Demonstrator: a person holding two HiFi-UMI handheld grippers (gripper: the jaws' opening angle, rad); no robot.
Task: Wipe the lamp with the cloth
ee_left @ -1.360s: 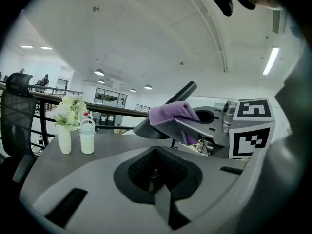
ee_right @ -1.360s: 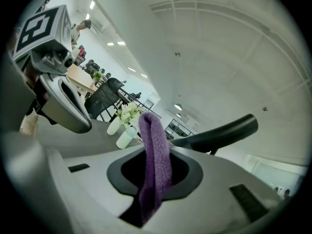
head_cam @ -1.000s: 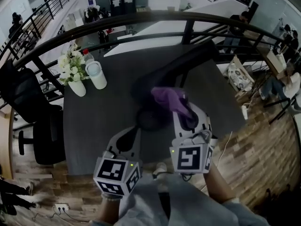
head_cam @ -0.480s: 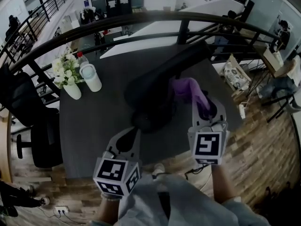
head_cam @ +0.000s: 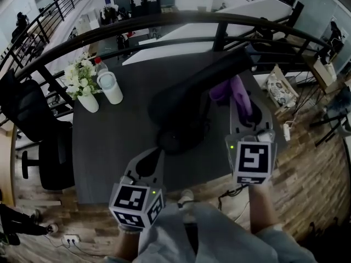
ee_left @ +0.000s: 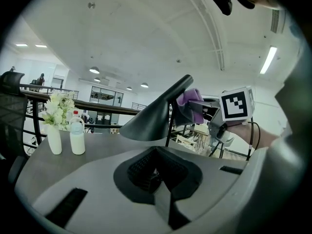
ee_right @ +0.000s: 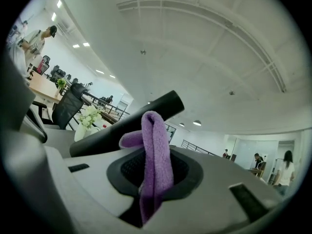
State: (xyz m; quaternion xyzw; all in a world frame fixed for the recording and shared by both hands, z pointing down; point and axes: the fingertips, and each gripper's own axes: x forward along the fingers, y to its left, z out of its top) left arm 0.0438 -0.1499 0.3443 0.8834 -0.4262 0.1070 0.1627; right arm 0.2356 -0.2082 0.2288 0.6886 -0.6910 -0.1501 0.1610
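Observation:
A black desk lamp [head_cam: 181,104] stands on the dark table [head_cam: 109,147], its shade low and its arm slanting up to the right. My right gripper [head_cam: 241,100] is shut on a purple cloth [head_cam: 239,93], pressed against the upper end of the lamp arm. The right gripper view shows the cloth [ee_right: 155,155] folded between the jaws, with the lamp arm [ee_right: 126,123] just behind it. My left gripper [head_cam: 156,153] sits shut and empty near the table's front edge, close to the lamp base. From the left gripper view the shade [ee_left: 156,118] and cloth [ee_left: 191,104] lie ahead.
A white vase of flowers [head_cam: 85,86] and a white bottle [head_cam: 112,87] stand at the table's far left corner. A black railing [head_cam: 164,23] curves behind the table. An office chair [head_cam: 33,125] is to the left. Wooden floor lies right of the table.
My right gripper has carried the cloth rightward and farther away, from beside the shade up along the lamp arm. The left gripper has stayed put.

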